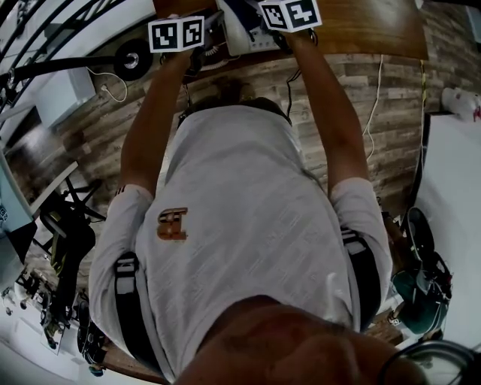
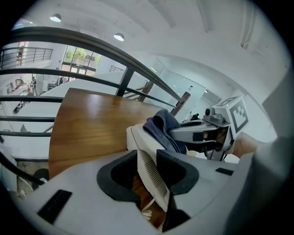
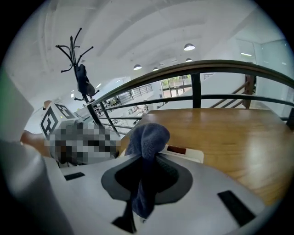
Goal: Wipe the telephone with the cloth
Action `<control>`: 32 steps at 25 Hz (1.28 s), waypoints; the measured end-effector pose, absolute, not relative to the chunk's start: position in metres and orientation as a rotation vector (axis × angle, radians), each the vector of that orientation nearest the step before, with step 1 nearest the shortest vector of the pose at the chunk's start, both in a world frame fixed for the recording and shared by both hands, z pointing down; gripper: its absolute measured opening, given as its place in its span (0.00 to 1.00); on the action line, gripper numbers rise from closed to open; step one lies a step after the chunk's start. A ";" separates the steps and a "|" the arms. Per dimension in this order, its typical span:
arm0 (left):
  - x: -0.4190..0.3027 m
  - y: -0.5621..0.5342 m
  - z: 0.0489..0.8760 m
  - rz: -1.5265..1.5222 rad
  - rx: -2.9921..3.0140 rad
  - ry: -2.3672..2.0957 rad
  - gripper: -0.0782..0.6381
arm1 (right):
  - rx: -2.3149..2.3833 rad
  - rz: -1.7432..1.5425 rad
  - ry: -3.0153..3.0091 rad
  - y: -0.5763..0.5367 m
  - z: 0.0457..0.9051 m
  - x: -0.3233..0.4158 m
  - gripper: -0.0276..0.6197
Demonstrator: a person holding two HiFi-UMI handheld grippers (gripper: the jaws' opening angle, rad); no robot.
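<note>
The white telephone [image 2: 148, 169] stands tilted up on the wooden table [image 2: 92, 124], and my left gripper [image 2: 149, 173] is shut on its vented edge. A blue cloth [image 2: 161, 125] lies over the telephone's upper end. My right gripper [image 3: 146, 178] is shut on that blue cloth [image 3: 148, 137], pressing it onto the telephone [image 3: 187, 154]. The right gripper's arm [image 2: 202, 132] reaches in from the right in the left gripper view. In the head view both marker cubes, left [image 1: 176, 34] and right [image 1: 291, 13], sit at the table's near edge beside the telephone [image 1: 239, 36]; the jaws are hidden there.
A dark metal railing [image 3: 197, 69] runs behind the table [image 3: 243, 137]. A coat stand [image 3: 81, 69] rises at the left. The telephone's cord [image 2: 146, 214] hangs below it. Cables [image 1: 373, 98] trail over the plank floor, and a white desk [image 1: 451, 173] stands at the right.
</note>
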State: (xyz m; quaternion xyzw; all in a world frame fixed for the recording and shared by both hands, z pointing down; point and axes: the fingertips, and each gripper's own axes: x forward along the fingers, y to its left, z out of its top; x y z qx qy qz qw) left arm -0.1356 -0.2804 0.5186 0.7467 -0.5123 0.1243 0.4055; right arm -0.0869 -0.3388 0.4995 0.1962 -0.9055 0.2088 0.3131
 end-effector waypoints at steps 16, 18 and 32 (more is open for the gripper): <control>-0.151 -0.268 0.524 0.287 1.891 -1.306 0.30 | 0.824 0.513 -2.351 -0.344 0.484 -0.013 0.15; -0.152 -0.266 0.523 0.286 1.894 -1.305 0.30 | 0.779 0.529 -2.412 -0.326 0.471 -0.024 0.15; -0.147 -0.274 0.526 0.297 1.891 -1.312 0.30 | 0.620 0.750 -2.431 -0.279 0.507 -0.073 0.15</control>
